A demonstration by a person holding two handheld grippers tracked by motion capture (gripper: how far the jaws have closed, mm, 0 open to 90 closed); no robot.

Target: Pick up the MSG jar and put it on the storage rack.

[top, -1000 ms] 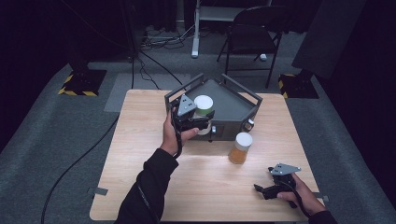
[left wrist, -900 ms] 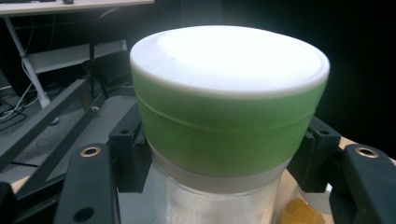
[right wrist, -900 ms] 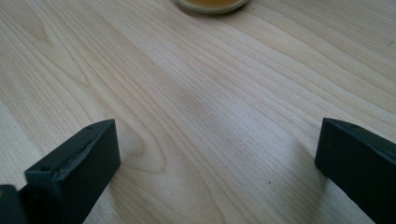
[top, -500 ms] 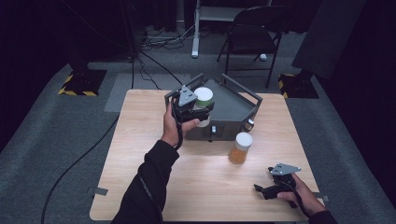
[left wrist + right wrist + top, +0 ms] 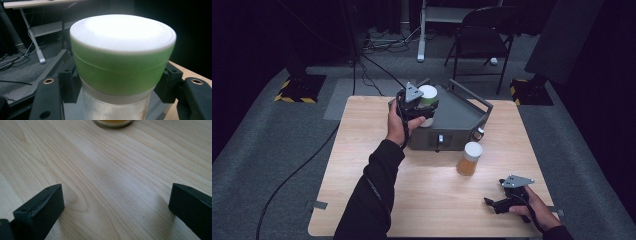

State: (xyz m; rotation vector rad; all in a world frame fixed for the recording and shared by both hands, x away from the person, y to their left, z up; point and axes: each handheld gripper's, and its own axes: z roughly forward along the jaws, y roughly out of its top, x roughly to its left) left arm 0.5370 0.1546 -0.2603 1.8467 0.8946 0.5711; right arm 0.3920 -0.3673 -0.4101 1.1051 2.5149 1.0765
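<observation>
A clear jar with a green band and white lid (image 5: 122, 55) is clamped between the jaws of my left gripper (image 5: 120, 87), which is shut on it just below the band. In the high view this green-banded jar (image 5: 428, 97) hangs over the left part of the dark grey tray (image 5: 462, 112), held by my left gripper (image 5: 419, 107). A second jar with amber contents and a white lid (image 5: 470, 158) stands on the table in front of the tray. My right gripper (image 5: 493, 204) rests near the table's front right, open, with bare wood between its jaws (image 5: 115, 202).
The wooden table (image 5: 362, 170) has free room at the left and front. The amber jar's base (image 5: 113, 122) lies ahead of my right gripper. Behind the table stand a folding chair (image 5: 484, 30), cables on the floor and stand feet with yellow-black tape (image 5: 294, 92).
My left gripper has carried the green-banded jar a little to the right and toward the back, over the tray. The right gripper and the amber jar have stayed where they were.
</observation>
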